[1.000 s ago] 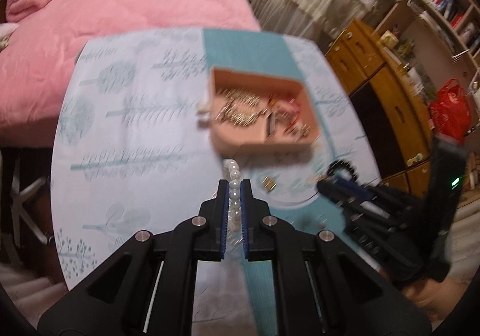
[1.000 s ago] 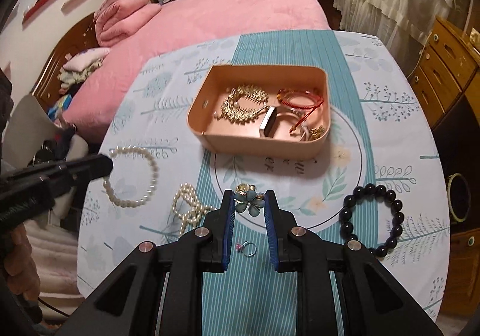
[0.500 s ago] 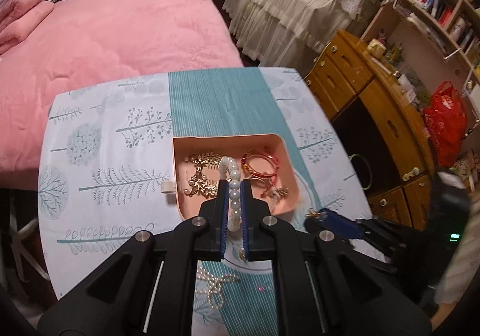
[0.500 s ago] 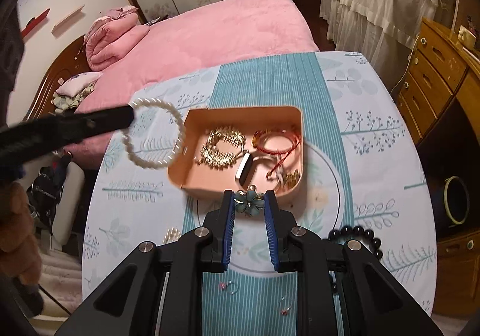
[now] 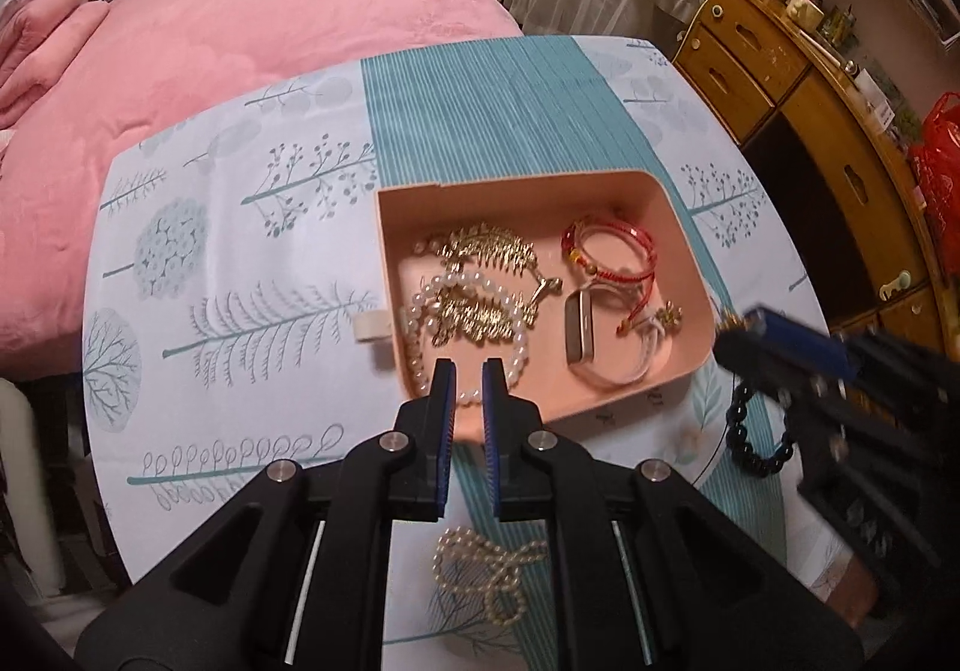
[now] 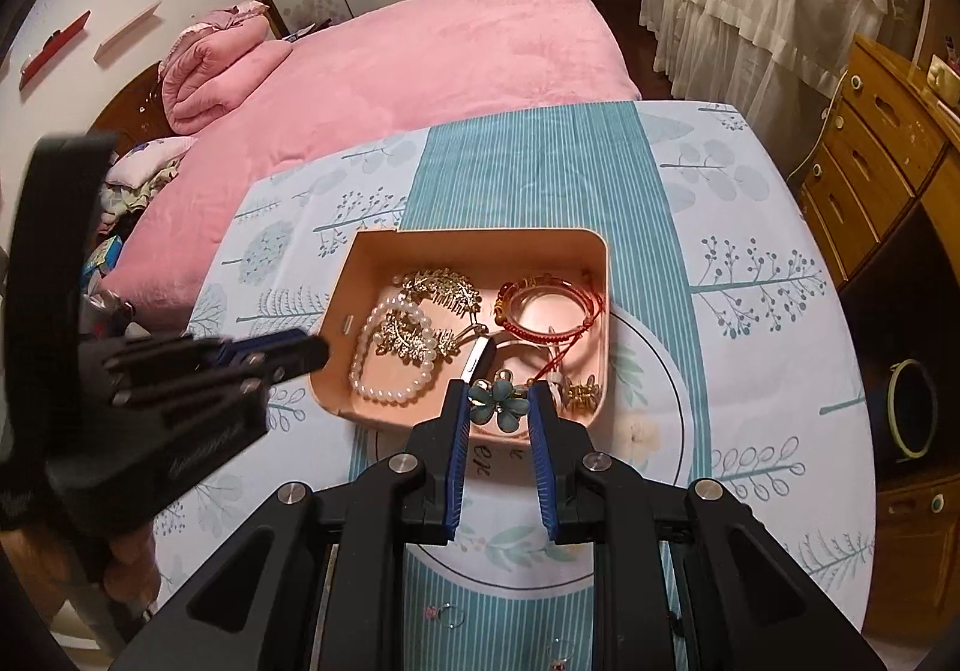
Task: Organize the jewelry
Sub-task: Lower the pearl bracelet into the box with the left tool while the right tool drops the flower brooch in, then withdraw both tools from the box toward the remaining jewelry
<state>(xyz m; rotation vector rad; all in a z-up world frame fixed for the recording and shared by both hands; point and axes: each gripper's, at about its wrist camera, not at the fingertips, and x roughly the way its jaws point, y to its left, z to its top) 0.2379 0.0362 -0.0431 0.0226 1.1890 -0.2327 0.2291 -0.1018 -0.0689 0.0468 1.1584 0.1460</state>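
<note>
Right now the peach tray [image 6: 602, 275], a smooth box with rounded corners, sits in the middle of the round table [image 6: 768, 227] and already holds several pieces: a string of glossy white pearl beads, the pearl bracelet [image 5: 462, 290], lies along the tray's left side over a spiky gold leaf ornament [image 5: 492, 251], with a red cord bangle [image 5: 609, 251] and a small metal-cased band [image 5: 579, 332] toward the tray's right side. Over the tray's near edge, the right gripper [image 6: 497, 401] is clamped on a teal flower brooch [image 6: 495, 401] with rounded enamel petals. The left gripper [image 5: 467, 371] hangs over the tray's near left corner, its blue-padded tongs nearly together with nothing between them. Just outside the tray lie a tangled pearl necklace [image 5: 489, 569] on the near side and a dark beaded bracelet [image 5: 750, 437] to the right. The tablecloth is pale, printed with trees and a teal striped band. Beyond the tray stands a bed with a plush pink cover [image 6: 420, 53], and wooden drawers [image 6: 870, 143] stand off to the right.
</note>
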